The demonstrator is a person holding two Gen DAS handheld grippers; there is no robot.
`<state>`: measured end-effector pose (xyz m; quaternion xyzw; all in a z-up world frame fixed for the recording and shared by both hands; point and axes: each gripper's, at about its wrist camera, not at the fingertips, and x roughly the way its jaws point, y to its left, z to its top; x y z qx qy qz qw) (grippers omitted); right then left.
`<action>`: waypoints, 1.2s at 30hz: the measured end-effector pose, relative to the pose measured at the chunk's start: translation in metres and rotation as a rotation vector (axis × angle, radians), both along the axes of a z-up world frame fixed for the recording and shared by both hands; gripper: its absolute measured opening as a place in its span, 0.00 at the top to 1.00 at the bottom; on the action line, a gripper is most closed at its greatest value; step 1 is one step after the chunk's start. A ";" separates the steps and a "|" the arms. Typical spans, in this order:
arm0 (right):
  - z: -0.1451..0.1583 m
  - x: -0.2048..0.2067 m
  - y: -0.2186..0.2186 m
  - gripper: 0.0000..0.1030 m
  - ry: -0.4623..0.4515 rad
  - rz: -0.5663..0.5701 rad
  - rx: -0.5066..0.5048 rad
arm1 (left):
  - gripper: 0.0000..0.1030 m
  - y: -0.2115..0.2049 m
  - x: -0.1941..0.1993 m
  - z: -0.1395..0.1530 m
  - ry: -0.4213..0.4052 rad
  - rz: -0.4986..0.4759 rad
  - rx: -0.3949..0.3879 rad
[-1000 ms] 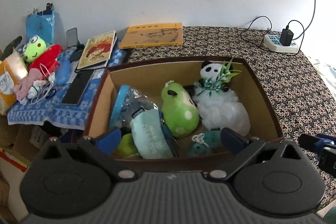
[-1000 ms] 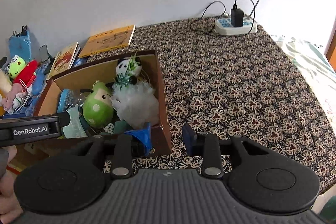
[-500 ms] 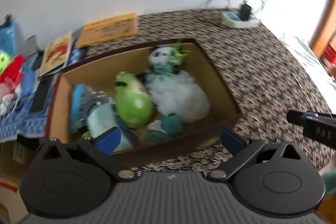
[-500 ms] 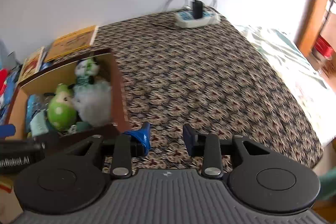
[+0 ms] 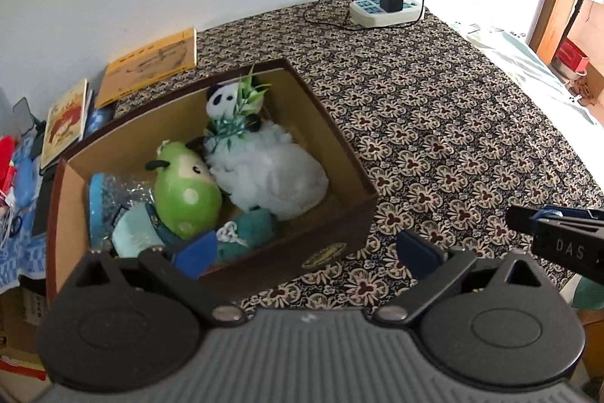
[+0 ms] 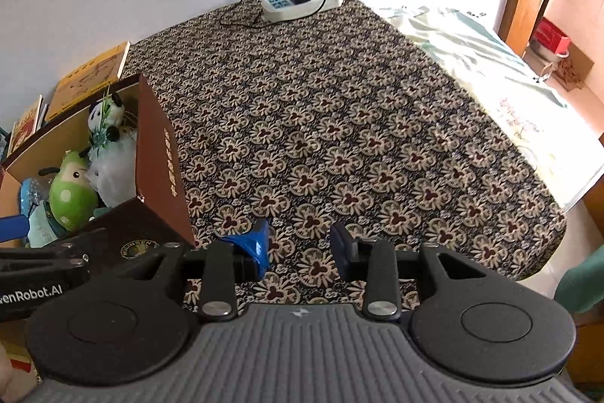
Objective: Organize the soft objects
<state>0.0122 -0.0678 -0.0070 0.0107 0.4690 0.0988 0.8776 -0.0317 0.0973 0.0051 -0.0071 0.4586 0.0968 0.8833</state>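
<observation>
Hovering with left gripper (image 5: 307, 248) spread wide and empty over the near wall of the brown box (image 5: 341, 225), green plush (image 5: 187, 191) and panda (image 5: 226, 99) inside; right gripper (image 6: 300, 246) just been opening, nothing between, above patterned cloth (image 6: 339, 138)

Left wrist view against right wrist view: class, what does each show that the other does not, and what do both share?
Only the left wrist view shows the teal plush on the box floor and the right gripper from the side. Only the right wrist view shows the box's outer side wall and the left gripper's blue tip. Both show the panda plush, green plush, power strip and yellow book.
</observation>
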 end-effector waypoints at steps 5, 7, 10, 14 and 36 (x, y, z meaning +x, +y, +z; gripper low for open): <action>-0.003 0.007 0.012 0.81 0.039 0.047 0.023 | 0.03 0.014 -0.003 0.002 0.008 0.044 0.007; -0.001 0.009 0.019 0.81 0.060 0.075 0.041 | 0.03 0.024 -0.006 0.004 0.005 0.073 0.005; 0.005 0.012 0.032 0.81 0.074 0.120 0.082 | 0.03 0.041 -0.010 0.006 0.008 0.132 0.007; 0.018 0.013 0.057 0.81 0.035 0.197 0.100 | 0.03 0.068 -0.016 0.008 0.002 0.217 0.000; 0.023 0.018 0.161 0.80 -0.115 0.420 0.081 | 0.03 0.149 -0.027 -0.003 -0.025 0.413 0.037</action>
